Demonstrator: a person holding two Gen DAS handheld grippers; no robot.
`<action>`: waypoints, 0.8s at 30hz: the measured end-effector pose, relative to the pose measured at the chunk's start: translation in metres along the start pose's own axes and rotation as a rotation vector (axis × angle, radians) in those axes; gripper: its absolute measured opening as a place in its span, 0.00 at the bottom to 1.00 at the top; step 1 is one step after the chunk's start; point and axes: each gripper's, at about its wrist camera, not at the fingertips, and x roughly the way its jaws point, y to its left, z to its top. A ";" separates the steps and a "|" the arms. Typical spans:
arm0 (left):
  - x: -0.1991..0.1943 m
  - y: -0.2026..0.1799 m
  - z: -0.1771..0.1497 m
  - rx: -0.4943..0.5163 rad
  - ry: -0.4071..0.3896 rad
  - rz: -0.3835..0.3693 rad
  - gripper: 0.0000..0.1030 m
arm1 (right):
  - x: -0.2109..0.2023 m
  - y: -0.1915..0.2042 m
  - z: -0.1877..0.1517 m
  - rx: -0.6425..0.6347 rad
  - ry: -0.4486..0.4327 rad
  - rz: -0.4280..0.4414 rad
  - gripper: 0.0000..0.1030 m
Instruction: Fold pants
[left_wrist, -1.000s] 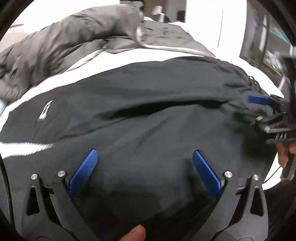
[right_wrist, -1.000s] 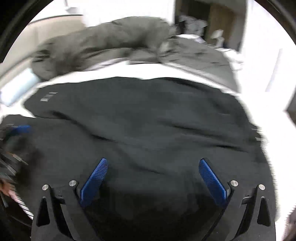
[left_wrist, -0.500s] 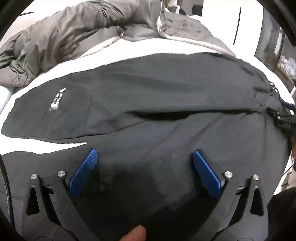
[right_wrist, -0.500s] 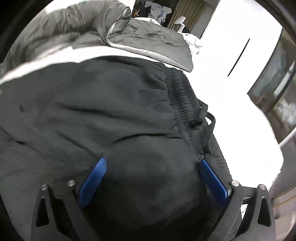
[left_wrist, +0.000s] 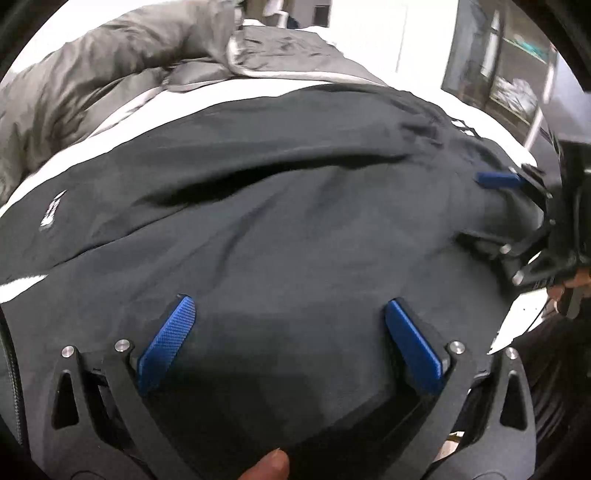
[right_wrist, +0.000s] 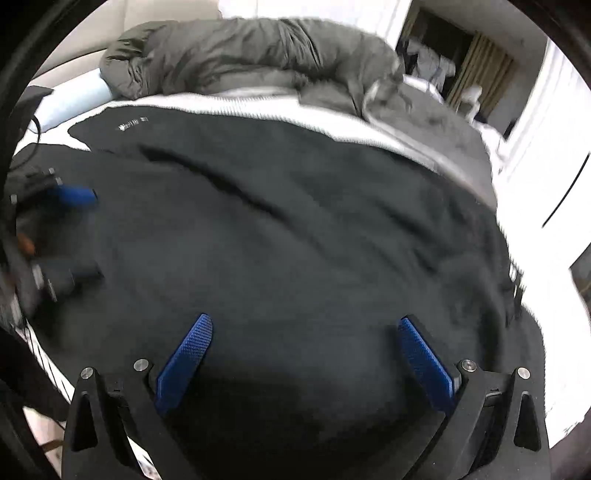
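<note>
Black pants (left_wrist: 295, 221) lie spread across a white bed, with a long crease between the two legs and a small white logo (left_wrist: 51, 210) on the far leg. My left gripper (left_wrist: 290, 317) hovers open low over the near leg, nothing between its blue pads. In the right wrist view the same pants (right_wrist: 295, 221) fill the frame and my right gripper (right_wrist: 303, 328) is wide open over the cloth. The right gripper also shows at the left view's right edge, at the waist end (left_wrist: 517, 206). The left gripper (right_wrist: 55, 229) shows blurred at the far left.
A crumpled grey duvet (right_wrist: 240, 55) lies along the far side of the bed, beyond a strip of white sheet (right_wrist: 369, 129). A pale blue pillow (right_wrist: 66, 103) sits at the far left. The bed edge and a dark glass-fronted shelf (left_wrist: 509, 74) are to the right.
The right wrist view has swung from the waistband and drawstring back across the whole pants. The right gripper has come further into the left view's right edge. Both stay open.
</note>
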 end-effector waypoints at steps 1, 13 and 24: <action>-0.001 0.013 0.000 -0.021 0.001 0.004 1.00 | 0.001 -0.016 -0.006 0.026 0.004 -0.007 0.98; -0.063 0.131 -0.047 -0.151 0.004 0.158 1.00 | -0.033 -0.112 -0.023 0.338 -0.097 -0.374 0.98; -0.073 0.139 -0.047 -0.162 -0.035 0.203 0.99 | 0.013 0.004 0.030 0.061 -0.039 0.081 0.99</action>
